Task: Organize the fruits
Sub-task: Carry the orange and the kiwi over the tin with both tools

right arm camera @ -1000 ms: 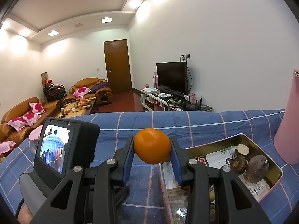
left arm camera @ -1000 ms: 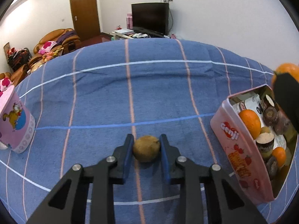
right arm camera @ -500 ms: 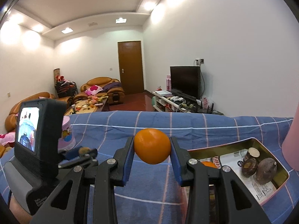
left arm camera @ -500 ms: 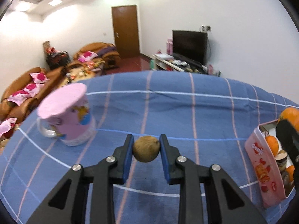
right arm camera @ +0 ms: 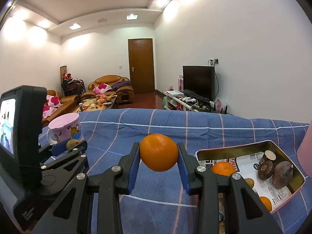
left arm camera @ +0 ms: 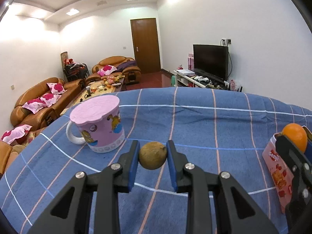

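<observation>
Both tongs lifted higher — left tongs (left arm camera: 152,156) clamped on dull brown fruit (left arm camera: 153,158), right tongs (right arm camera: 159,153) on glossy orange (right arm camera: 159,152).

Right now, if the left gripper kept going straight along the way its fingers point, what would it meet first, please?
Probably nothing soon: the left gripper, shut on the brown fruit, points across open blue cloth towards the far edge. The pink mug sits left of that line. Depth is hard to judge.

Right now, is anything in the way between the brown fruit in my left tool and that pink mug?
The mug wears a pink lid over its whole mouth, so the brown fruit in the left tool cannot drop in. Only blue checked cloth shows between them.
</observation>
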A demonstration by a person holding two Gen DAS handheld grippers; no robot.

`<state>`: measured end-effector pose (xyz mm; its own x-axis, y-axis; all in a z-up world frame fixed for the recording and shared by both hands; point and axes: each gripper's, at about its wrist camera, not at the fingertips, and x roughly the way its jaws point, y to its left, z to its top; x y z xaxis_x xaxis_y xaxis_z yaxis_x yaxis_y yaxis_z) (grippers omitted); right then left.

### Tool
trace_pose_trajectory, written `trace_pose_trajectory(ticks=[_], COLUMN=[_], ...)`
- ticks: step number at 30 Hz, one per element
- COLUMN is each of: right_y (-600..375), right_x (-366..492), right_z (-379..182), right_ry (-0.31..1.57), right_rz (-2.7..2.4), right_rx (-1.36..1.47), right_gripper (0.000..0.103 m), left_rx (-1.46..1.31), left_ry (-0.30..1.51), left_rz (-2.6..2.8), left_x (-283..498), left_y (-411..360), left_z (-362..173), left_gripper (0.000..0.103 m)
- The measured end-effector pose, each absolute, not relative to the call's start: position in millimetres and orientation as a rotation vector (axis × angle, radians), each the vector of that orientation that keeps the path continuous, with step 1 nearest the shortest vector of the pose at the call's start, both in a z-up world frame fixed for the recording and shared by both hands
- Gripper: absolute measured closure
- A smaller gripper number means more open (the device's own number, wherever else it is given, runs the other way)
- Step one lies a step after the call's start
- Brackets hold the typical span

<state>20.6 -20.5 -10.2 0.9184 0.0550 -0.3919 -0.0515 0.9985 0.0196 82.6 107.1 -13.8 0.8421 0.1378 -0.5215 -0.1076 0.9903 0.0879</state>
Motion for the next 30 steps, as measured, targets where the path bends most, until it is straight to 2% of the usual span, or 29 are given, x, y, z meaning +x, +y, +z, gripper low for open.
trace_pose_trajectory(ticks=[30], right_y=[-36.4], right_x=[-21.8], right_z=[-7.7], right_ry=[0.393], right_rz=[0.056], right_rx=[-0.027], right_gripper=[0.064], left_rx=[0.037], left_ry=[0.467], left_rz=[0.140], left_x=[34.7], left_y=[94.5], left_z=[-8.2], left_gripper=[0.073])
